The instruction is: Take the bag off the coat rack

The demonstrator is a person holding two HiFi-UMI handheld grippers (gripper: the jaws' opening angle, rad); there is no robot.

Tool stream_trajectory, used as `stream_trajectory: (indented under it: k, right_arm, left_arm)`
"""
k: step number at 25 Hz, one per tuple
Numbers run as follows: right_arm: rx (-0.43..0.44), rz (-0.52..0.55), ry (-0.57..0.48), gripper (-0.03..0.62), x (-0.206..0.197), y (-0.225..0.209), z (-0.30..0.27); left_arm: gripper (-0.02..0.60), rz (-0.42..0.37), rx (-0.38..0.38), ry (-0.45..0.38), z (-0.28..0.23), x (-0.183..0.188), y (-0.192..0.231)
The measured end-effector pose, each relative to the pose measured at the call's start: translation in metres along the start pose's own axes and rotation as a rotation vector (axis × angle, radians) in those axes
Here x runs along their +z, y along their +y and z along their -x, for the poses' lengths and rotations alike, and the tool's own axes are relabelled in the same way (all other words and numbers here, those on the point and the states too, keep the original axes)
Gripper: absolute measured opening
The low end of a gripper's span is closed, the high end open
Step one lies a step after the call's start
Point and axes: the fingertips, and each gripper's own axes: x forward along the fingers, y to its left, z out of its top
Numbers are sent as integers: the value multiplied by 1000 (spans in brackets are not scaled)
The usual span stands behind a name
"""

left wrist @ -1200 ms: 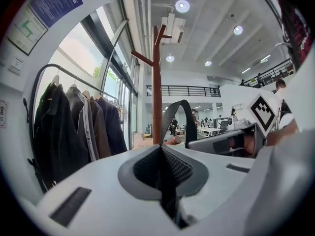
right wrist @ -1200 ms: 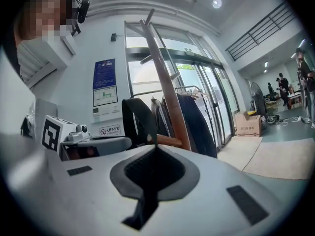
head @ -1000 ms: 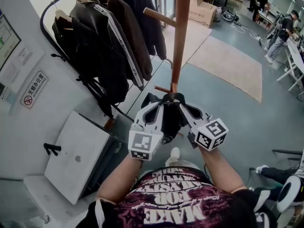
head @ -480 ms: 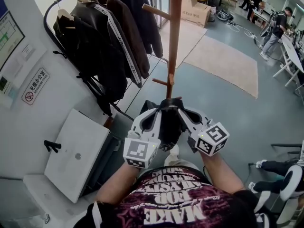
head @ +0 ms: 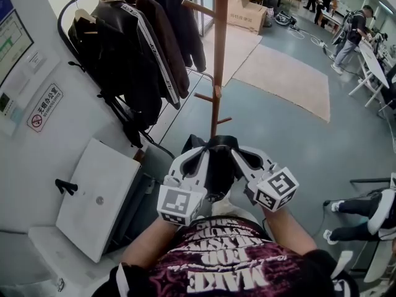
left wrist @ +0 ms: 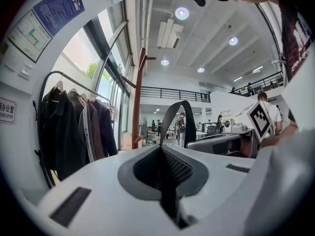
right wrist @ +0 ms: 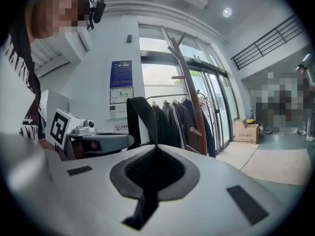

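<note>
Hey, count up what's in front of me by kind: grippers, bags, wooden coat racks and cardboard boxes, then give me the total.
Grippers: 2 (left gripper, right gripper, both shut on the bag's strap)
Bag: 1
Wooden coat rack: 1
Cardboard box: 1
Total: 5

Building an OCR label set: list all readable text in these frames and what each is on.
"无烟办公室": no-smoking sign; the smaller line under it is too small to read.
"MAKE": print on the person's shirt, upside down in the head view; the other rows are not legible.
Blue poster: text too small to read.
Cardboard box: print blurred.
</note>
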Motion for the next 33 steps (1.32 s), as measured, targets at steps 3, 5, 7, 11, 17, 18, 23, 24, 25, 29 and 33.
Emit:
stream_trajectory:
  k: [3, 5, 7, 11, 17, 18, 23, 24, 25, 29, 33]
  right_arm:
    - [-11, 9, -1, 9, -2, 8, 8]
    - [-17, 15, -5, 9, -2, 13, 12]
    - [-21, 20, -6, 9, -3, 17, 14]
    - [-22, 25, -6, 9, -4, 25, 16]
    - [-26, 29, 3, 9, -4, 31, 12]
    - [-25, 29, 5, 9, -4, 31, 12]
    - [-19, 35, 11, 9, -6, 30, 3]
    - [-17, 35, 13, 9, -6, 29, 1]
    - [-15, 35, 15, 9, -6, 28, -2]
    - [-6, 33, 23, 9, -7, 21, -14]
    - [-3, 26, 32, 9, -7, 10, -26]
  left_arm:
    - [8, 3, -8, -1, 9, 0, -7]
    - [8, 6, -10, -6, 13, 1, -10]
    - [8, 8, -9, -10, 17, 3, -11]
    - [8, 13, -13, -11, 26, 2, -12]
    - [8, 19, -10, -14, 31, 1, -8]
    - [8, 20, -9, -14, 31, 1, -8]
    - [8, 20, -3, -12, 30, -1, -1]
    - [8, 19, -1, -10, 29, -1, 1]
    - [8, 19, 1, -8, 28, -2, 4]
    - [8, 25, 12, -2, 20, -3, 14]
    - [8, 29, 13, 2, 9, -4, 23]
